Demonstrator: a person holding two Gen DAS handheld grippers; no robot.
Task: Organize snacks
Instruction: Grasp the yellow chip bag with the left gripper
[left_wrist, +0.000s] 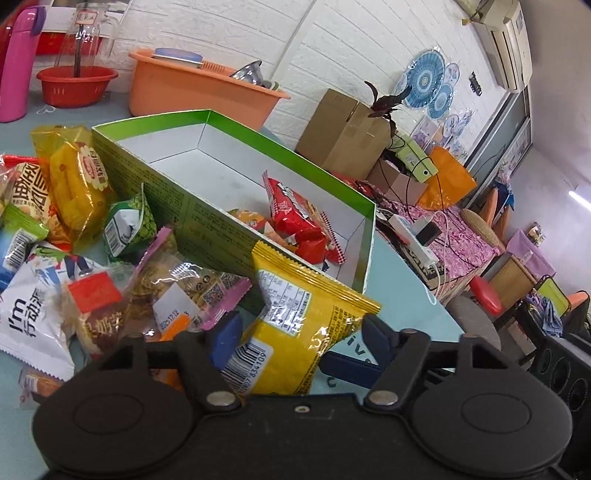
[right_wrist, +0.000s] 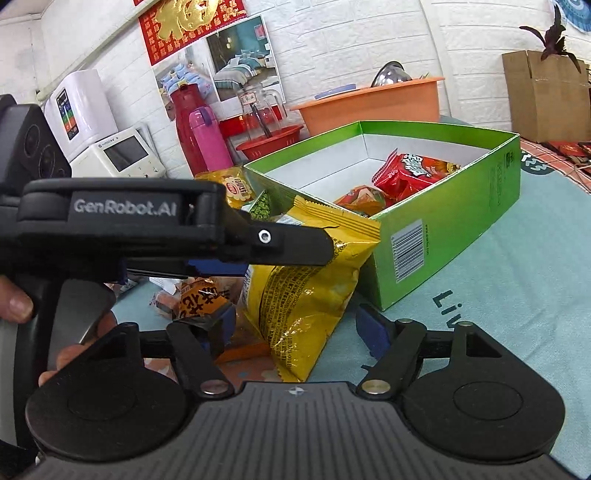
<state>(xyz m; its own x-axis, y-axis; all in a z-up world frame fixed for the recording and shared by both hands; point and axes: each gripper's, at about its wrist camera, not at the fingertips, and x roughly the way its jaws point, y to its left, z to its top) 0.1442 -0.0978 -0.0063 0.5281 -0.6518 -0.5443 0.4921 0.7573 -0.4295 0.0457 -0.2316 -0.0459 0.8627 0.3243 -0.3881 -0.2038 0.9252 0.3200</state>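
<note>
The left gripper (left_wrist: 299, 332) grasps the crinkly yellow foil snack bag (left_wrist: 299, 325), the right gripper (right_wrist: 295, 328) is released; the bag could catch on the green cardboard box (left_wrist: 258, 236) wall.

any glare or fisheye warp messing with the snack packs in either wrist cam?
Left wrist view: glare streaks on the clear noodle pack and yellow pack; green box edges bow. Right wrist view: sheen on the yellow pack, wall lines curve, left gripper crosses the frame.

A pink thermos (left_wrist: 20, 62) stands beside a red basin (left_wrist: 75, 85); an orange tub (left_wrist: 195, 88) holds dishes; cardboard box (left_wrist: 341, 129) against the brick wall (left_wrist: 258, 33).
</note>
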